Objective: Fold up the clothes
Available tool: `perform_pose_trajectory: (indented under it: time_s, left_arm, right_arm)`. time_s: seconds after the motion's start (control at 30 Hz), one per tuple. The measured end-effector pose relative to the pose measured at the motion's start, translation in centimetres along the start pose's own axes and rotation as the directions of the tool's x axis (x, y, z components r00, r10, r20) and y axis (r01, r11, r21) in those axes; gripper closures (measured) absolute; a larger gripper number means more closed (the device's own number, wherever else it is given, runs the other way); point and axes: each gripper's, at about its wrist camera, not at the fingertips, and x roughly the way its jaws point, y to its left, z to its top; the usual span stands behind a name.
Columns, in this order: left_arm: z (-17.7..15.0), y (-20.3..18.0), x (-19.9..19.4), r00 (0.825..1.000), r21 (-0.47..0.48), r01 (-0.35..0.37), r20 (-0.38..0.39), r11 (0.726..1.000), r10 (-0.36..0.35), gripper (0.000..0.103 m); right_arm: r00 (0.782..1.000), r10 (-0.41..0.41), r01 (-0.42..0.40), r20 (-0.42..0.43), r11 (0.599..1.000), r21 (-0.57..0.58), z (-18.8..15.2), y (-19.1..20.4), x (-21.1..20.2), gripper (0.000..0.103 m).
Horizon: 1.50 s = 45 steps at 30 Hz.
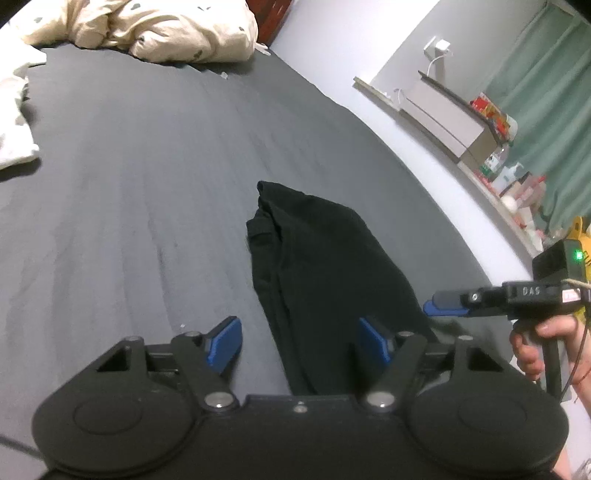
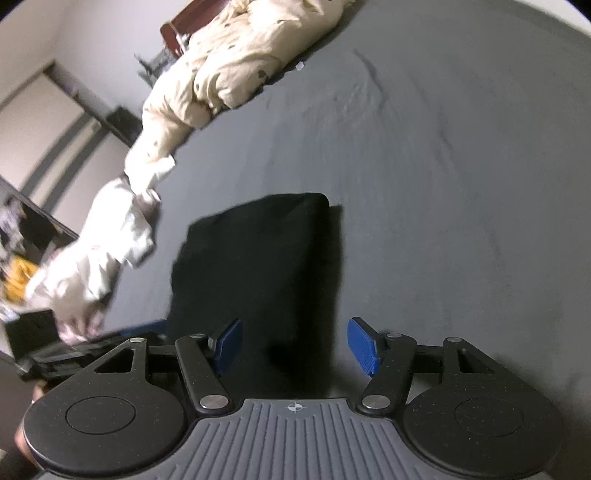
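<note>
A black garment (image 1: 325, 266) lies folded into a long narrow shape on the grey bed sheet (image 1: 147, 184). Its near end runs between the blue pads of my left gripper (image 1: 299, 339), which stands open and grips nothing. From the right, my right gripper (image 1: 445, 305) reaches toward the garment's near right edge, with a hand (image 1: 535, 343) on its handle. In the right wrist view the black garment (image 2: 258, 266) shows as a dark rectangle just ahead of my right gripper (image 2: 295, 343). That gripper is open, with cloth between its fingers and no grip on it. The left gripper's blue pad (image 2: 147, 326) peeks in at the left.
A cream duvet (image 1: 155, 29) is bunched at the head of the bed, also seen as the duvet (image 2: 240, 66). White clothes (image 2: 110, 243) lie at the bed's side edge. A wall shelf (image 1: 461, 125) with clutter and a green curtain (image 1: 546, 92) stand beyond the bed's right edge.
</note>
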Motion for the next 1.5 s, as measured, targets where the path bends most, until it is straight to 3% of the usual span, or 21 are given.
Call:
perform_pose_trajectory:
  time_s: [0.2, 0.47, 0.57, 0.67, 0.73, 0.87, 1.07, 1.33, 1.5]
  left_arm:
    - [0.5, 0.6, 1.3, 0.998, -0.062, 0.054, -0.01, 0.997, -0.055, 0.036]
    - [0.8, 0.9, 2.3, 0.996, -0.105, 0.089, 0.015, 0.99, -0.088, 0.036]
    - [0.9, 1.4, 2.5, 0.996, -0.141, 0.09, 0.032, 0.986, -0.086, 0.046]
    - [1.0, 2.3, 2.7, 0.996, -0.202, 0.091, 0.032, 0.975, -0.086, 0.069]
    - [0.9, 2.7, 2.7, 0.996, -0.233, 0.087, 0.034, 0.969, -0.081, 0.073]
    - [0.9, 1.7, 2.4, 0.999, -0.196, 0.04, 0.042, 0.98, -0.032, 0.085]
    - [1.4, -1.4, 1.7, 0.997, -0.101, -0.015, 0.069, 0.995, 0.022, 0.088]
    - [2.9, -7.3, 1.9, 0.995, 0.005, 0.008, 0.1, 1.0, -0.009, 0.088]
    - [3.6, -12.1, 5.1, 0.994, 0.007, 0.073, 0.081, 0.997, -0.073, 0.088]
  right_arm:
    - [0.998, 0.049, -0.048, -0.031, 0.999, 0.019, 1.5, -1.2, 1.7, 0.04]
    - [0.992, 0.097, -0.102, -0.078, 0.993, -0.062, 2.0, -0.3, 4.5, 0.04]
    - [0.991, 0.112, -0.116, -0.066, 0.992, -0.052, 2.2, -0.4, 5.4, 0.046]
    - [0.992, 0.116, -0.116, -0.049, 0.993, -0.01, 2.3, -0.8, 5.8, 0.058]
    - [0.992, 0.116, -0.116, -0.042, 0.993, 0.017, 2.2, -1.2, 5.7, 0.062]
    - [0.992, 0.121, -0.12, -0.019, 0.992, 0.049, 2.1, -1.4, 5.3, 0.073]
    - [0.996, 0.082, -0.082, 0.022, 0.997, 0.001, 2.0, 0.3, 4.2, 0.081]
    - [0.995, 0.047, -0.04, 0.089, 0.997, -0.071, 2.6, 1.3, -0.4, 0.081]
    - [0.992, -0.043, 0.054, 0.121, 0.995, -0.089, 3.5, -0.3, -5.4, 0.081]
